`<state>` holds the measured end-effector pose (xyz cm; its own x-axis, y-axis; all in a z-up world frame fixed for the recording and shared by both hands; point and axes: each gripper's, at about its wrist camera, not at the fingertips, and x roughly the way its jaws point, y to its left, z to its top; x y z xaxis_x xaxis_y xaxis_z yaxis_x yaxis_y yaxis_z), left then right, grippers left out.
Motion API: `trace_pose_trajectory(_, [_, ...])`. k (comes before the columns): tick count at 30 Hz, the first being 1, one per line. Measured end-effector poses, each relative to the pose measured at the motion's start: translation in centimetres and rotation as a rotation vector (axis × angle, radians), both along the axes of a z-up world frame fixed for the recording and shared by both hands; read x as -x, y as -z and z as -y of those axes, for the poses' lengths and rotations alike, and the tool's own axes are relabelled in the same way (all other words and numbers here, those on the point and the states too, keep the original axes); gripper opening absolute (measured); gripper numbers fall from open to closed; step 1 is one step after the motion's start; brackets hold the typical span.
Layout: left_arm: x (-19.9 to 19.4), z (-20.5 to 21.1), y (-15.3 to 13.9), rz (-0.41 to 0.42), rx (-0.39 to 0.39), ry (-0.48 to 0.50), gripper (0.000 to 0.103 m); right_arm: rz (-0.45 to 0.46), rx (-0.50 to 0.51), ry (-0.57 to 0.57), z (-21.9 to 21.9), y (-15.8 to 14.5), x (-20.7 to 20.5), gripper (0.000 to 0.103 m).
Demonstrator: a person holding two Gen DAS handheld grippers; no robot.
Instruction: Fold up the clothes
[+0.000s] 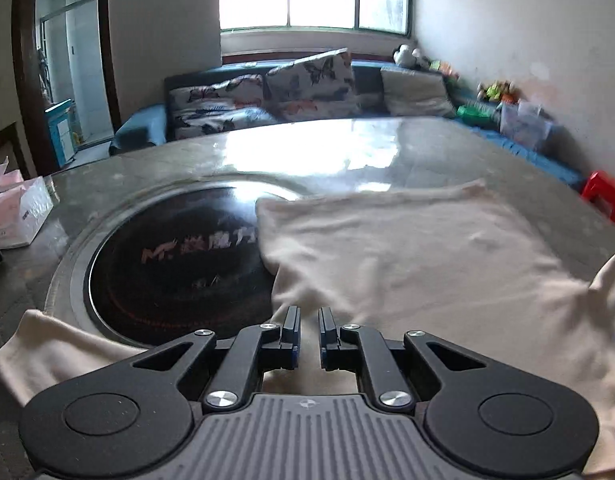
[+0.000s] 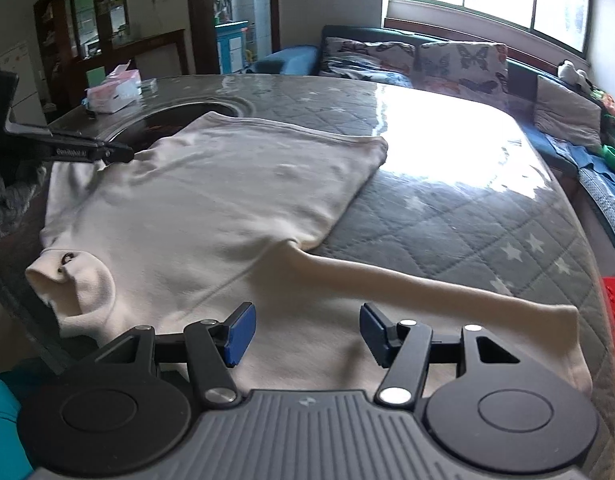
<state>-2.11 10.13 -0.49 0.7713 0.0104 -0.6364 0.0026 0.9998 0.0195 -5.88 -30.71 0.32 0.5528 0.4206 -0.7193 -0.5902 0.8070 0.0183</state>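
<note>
The cream sweater (image 2: pixel 211 204) lies spread flat on your table (image 2: pixel 447 216), hem at the far end, collar (image 2: pixel 73 284) at the near left edge, and one long sleeve (image 2: pixel 427 288) stretched out to the right across the quilted grey cover. Its left part overlaps the round black cooktop (image 1: pixel 175 264) set into the tabletop.

Your right gripper (image 2: pixel 307 334) hovers over the near shoulder area with its blue pads set wide apart and only flat cloth beneath the gap. Your left gripper (image 1: pixel 308 326) sits at the sweater's near left side, its fingers drawn to a narrow gap; whether any cloth is pinched there, you cannot tell.

Far left on the table stands a pink tissue box (image 2: pixel 113 94). Beyond the far edge runs a sofa with butterfly cushions (image 1: pixel 307 80).
</note>
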Motion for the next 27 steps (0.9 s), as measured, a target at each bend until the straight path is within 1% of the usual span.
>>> trace_pose_trajectory(2, [0.1, -1.0, 0.5, -0.01, 0.006, -0.023, 0.01, -0.001, 0.003, 0.021, 0.7, 0.1, -0.1, 0.059])
trace_pose_trajectory(6, [0.2, -1.8, -0.1, -0.013, 0.025, -0.054, 0.01, -0.004, -0.003, 0.062, 2.0, 0.4, -0.4, 0.059])
trace_pose_trajectory(9, [-0.4, -0.9, -0.9, 0.009, 0.031, -0.032, 0.01, -0.004, -0.013, 0.088, 2.7, 0.6, -0.6, 0.059])
trace_pose_trajectory(12, [-1.9, 0.5, -1.3, 0.023, 0.011, 0.0, 0.011, -0.003, -0.017, 0.103, 3.0, 0.7, -0.8, 0.059])
trace_pose_trajectory(14, [-3.2, 0.9, -0.8, 0.005, -0.004, -0.001, 0.011, -0.003, -0.02, 0.113, 3.3, 0.8, -0.9, 0.059])
trace_pose_trajectory(17, [-4.6, 0.5, 0.4, -0.04, -0.029, -0.038, 0.011, -0.002, -0.021, 0.129, 3.7, 0.9, -0.9, 0.061])
trace_pose_trajectory(19, [-4.6, 0.0, 0.7, -0.029, -0.044, -0.047, 0.012, -0.002, -0.019, 0.145, 4.3, 0.9, -0.8, 0.061])
trace_pose_trajectory(22, [-4.3, -0.2, 0.3, -0.033, -0.032, -0.061, 0.012, 0.002, -0.013, 0.168, 5.0, 0.9, -0.6, 0.061])
trace_pose_trajectory(24, [-3.7, 0.4, -0.1, -0.026, -0.039, -0.045, 0.012, 0.004, -0.009, 0.183, 5.5, 0.9, -0.5, 0.061])
trace_pose_trajectory(27, [-2.7, 1.9, -0.8, -0.013, -0.03, 0.005, 0.012, 0.007, -0.003, 0.206, 6.2, 0.9, -0.3, 0.063])
